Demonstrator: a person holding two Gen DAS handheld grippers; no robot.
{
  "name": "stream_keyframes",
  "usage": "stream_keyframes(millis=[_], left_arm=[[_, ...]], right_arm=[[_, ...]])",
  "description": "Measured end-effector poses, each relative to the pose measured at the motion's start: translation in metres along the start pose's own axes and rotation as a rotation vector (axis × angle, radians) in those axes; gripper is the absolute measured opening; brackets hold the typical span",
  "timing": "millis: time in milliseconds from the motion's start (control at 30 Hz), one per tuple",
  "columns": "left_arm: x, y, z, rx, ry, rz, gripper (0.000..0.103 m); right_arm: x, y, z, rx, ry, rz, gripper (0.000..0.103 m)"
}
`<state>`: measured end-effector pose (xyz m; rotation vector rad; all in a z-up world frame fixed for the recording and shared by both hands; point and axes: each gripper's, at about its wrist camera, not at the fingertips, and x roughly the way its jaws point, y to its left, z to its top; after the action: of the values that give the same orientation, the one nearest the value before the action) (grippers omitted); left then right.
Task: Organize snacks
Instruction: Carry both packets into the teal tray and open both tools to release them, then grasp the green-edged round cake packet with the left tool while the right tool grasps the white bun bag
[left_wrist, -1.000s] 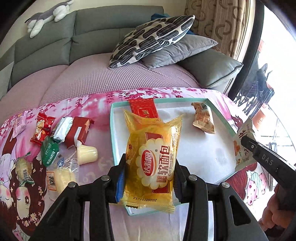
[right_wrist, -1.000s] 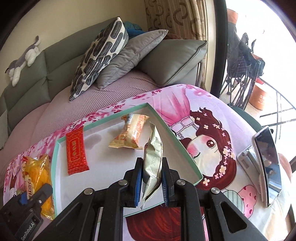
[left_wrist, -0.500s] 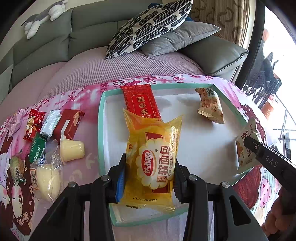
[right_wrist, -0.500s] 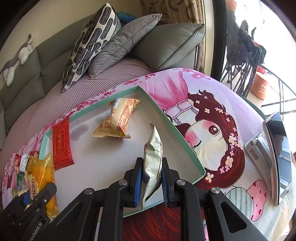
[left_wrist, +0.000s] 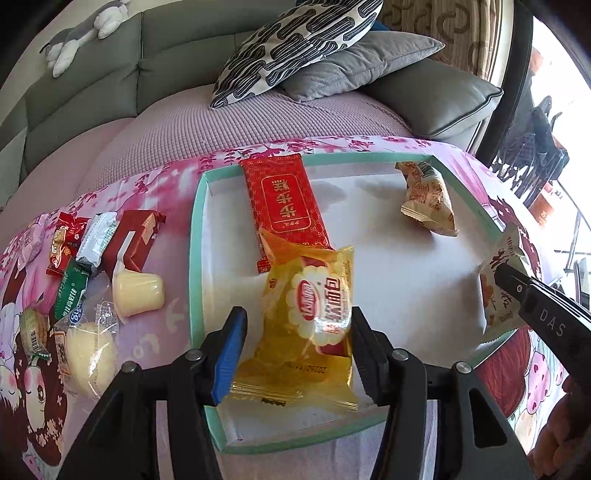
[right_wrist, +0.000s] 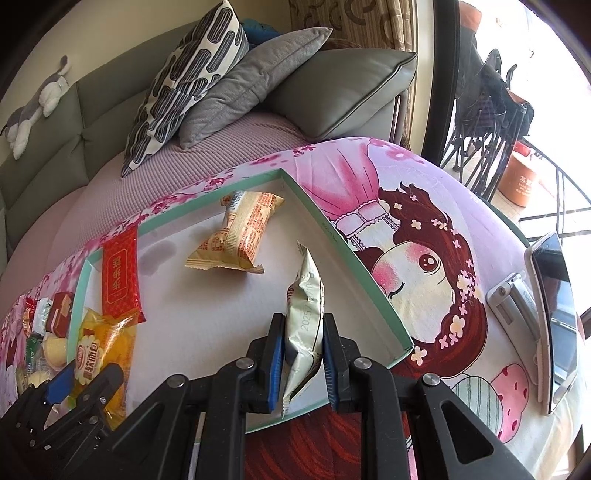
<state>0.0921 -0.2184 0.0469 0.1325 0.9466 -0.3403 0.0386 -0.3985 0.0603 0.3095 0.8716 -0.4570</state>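
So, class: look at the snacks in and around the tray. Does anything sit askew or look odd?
Yes. The yellow bread packet overlaps the red packet's near end rather than lying flat on the tray. The silver packet stands on edge.

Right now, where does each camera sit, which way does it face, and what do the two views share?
Left wrist: on the left gripper, looking down at the yellow bread pack between opening jaws; a hand shows at lower right.
Right wrist: on the right gripper, shut on a silver packet over the tray.
Shared: tray, red packet, beige packet, sofa.
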Motion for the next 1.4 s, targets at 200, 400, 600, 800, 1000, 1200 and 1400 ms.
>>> stream_keyframes(millis=[200,400,600,800,1000,1200,1400], left_arm=[[-0.007,0.001,0.003,-0.003,-0.003,-0.003,0.064],[-0.020,0.003,0.006,0.004,-0.033,0.008,0.068],[-0.030,0.017,0.008,-0.048,-0.069,0.017,0.087],[-0.028,0.046,0.008,-0.162,-0.081,0.059,0.087],[-0.026,0.083,0.002,-0.270,-0.100,0.131,0.101],[-0.029,0.116,-0.004,-0.346,-0.093,0.203,0.101],[-0.041,0.142,-0.010,-0.403,-0.116,0.216,0.101]], right_arm=[[0.004,0.002,-0.002,-0.001,0.022,0.015,0.053],[-0.002,0.005,-0.002,-0.012,-0.011,0.019,0.074],[-0.005,0.006,-0.001,-0.017,-0.032,0.014,0.087],[-0.005,0.007,-0.002,-0.024,-0.036,0.008,0.101],[-0.007,0.014,-0.004,-0.042,-0.045,0.011,0.103],[-0.012,0.028,-0.007,-0.069,-0.054,0.026,0.103],[-0.022,0.050,-0.009,-0.109,-0.077,0.076,0.103]])
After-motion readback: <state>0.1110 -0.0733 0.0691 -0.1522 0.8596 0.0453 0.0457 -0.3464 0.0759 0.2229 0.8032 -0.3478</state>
